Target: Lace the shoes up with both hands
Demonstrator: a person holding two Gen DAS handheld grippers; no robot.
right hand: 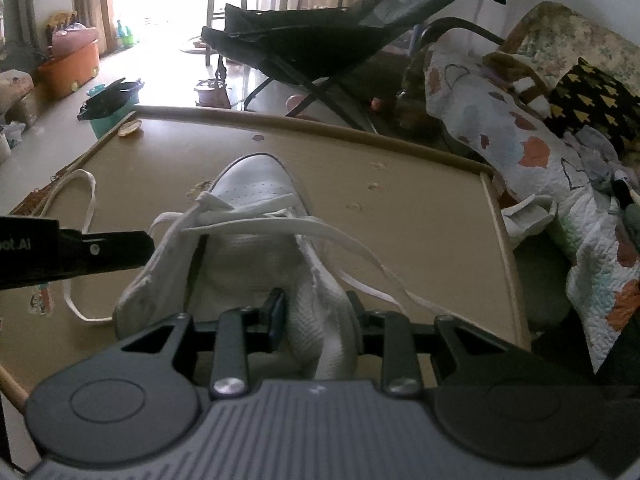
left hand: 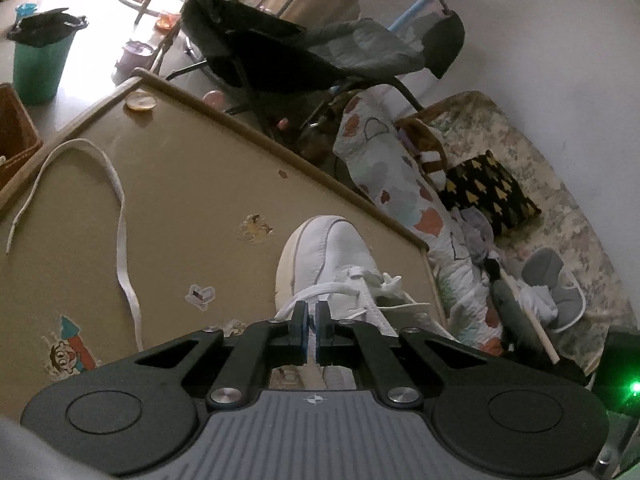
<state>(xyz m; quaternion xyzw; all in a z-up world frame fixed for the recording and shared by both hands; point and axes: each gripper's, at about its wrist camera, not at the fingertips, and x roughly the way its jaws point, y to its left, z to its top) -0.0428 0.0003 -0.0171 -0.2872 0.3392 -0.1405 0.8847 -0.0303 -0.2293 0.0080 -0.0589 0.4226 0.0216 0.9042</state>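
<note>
A white sneaker (left hand: 332, 252) (right hand: 256, 188) stands on a tan table (left hand: 180, 200) (right hand: 400, 220), toe pointing away from me. Its white shoelace (right hand: 280, 220) crosses the lowest eyelets, and one long end (left hand: 120, 216) trails in a loop over the table to the left. My left gripper (left hand: 312, 312) is at the shoe's left side with its jaws shut on a strand of that lace. In the right wrist view it reaches in from the left (right hand: 150, 244). My right gripper (right hand: 316, 308) is at the shoe's opening, its fingers closed on the white fabric of the tongue and right wall.
A teal bin with a black bag (left hand: 40, 64) (right hand: 108, 112) stands beyond the table's far left corner. A black folding chair (left hand: 280, 52) (right hand: 320, 28) is behind the table. A quilt and pillows (left hand: 400, 184) (right hand: 520, 152) lie to the right. A wicker basket (left hand: 12, 132) sits left.
</note>
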